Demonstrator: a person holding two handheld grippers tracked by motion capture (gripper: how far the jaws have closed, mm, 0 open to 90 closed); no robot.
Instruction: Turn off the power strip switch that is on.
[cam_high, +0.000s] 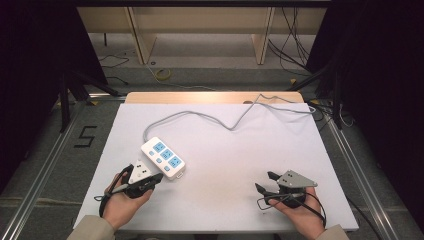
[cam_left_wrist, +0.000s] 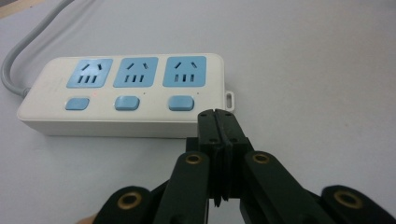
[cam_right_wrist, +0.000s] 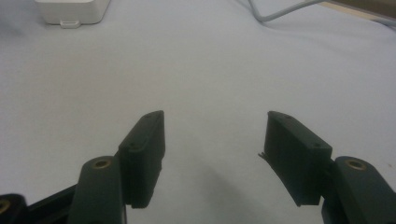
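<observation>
A white power strip (cam_high: 162, 158) with three blue sockets and three blue buttons lies on the white table top (cam_high: 225, 150), left of centre. Its grey cable (cam_high: 220, 120) snakes off to the far right edge. My left gripper (cam_high: 159, 177) is shut with nothing between its jaws, its tips right at the strip's near side. In the left gripper view the closed tips (cam_left_wrist: 219, 116) sit just in front of the power strip (cam_left_wrist: 126, 93), below its rightmost button. My right gripper (cam_high: 266, 182) rests open at the right front, nothing between its fingers (cam_right_wrist: 144, 154).
A corner of the power strip (cam_right_wrist: 72, 11) and a stretch of cable (cam_right_wrist: 280, 11) show far off in the right gripper view. A wooden strip (cam_high: 210, 96) borders the table's far edge. Wooden frames and loose cables lie on the floor beyond.
</observation>
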